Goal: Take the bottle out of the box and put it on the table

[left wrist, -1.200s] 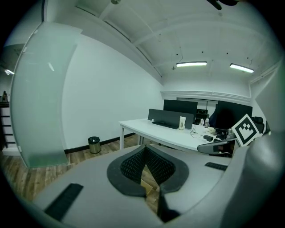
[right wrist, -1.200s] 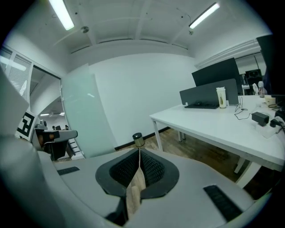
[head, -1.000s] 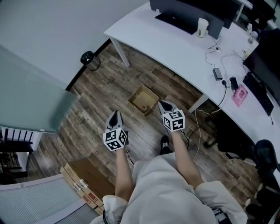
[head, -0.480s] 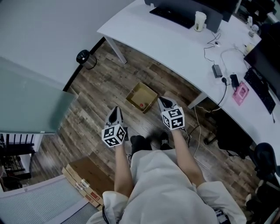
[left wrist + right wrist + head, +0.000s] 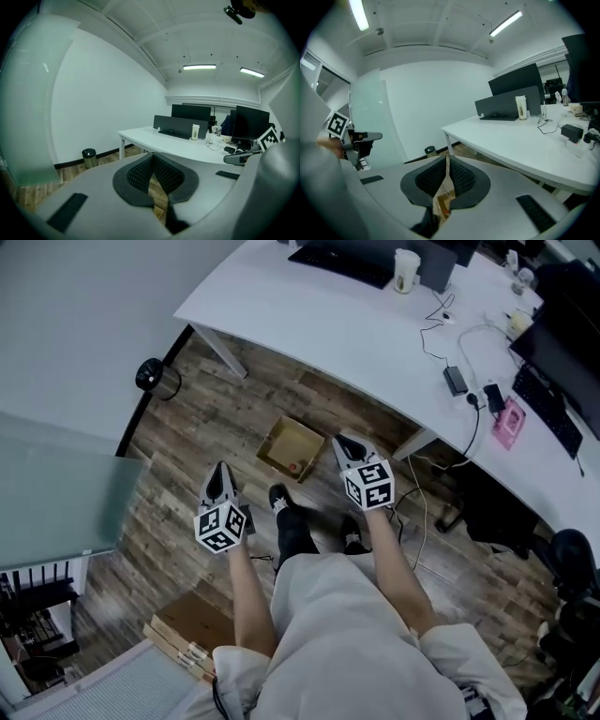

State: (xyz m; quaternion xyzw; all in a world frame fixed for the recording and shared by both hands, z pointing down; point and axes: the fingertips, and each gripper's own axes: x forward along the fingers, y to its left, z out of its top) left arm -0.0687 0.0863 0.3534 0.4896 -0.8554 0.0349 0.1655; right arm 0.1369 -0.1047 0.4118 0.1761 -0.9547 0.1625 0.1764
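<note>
An open cardboard box [image 5: 289, 444] stands on the wooden floor in front of the white table [image 5: 356, 329]. Something small and red [image 5: 295, 465] lies inside it; the bottle's shape is too small to make out. My right gripper [image 5: 340, 441] hovers at the box's right side, shut and empty. Through the slit below its pads [image 5: 459, 178] I see a strip of the box [image 5: 442, 206]. My left gripper [image 5: 220, 469] is left of the box and apart from it, also shut with nothing in it; its pads [image 5: 136, 174] meet at the tip.
A black bin [image 5: 154, 378] stands by the wall at the left. Flat cardboard boxes [image 5: 187, 629] lie at the lower left. The table carries a cup [image 5: 406, 270], cables and a pink item [image 5: 511, 423]. My shoe [image 5: 280, 501] is just before the box.
The person has stepped toward the box, one foot now forward. Both grippers stay shut; the left one has drifted left and lower in the head view, and the box lies closer to the right one.
</note>
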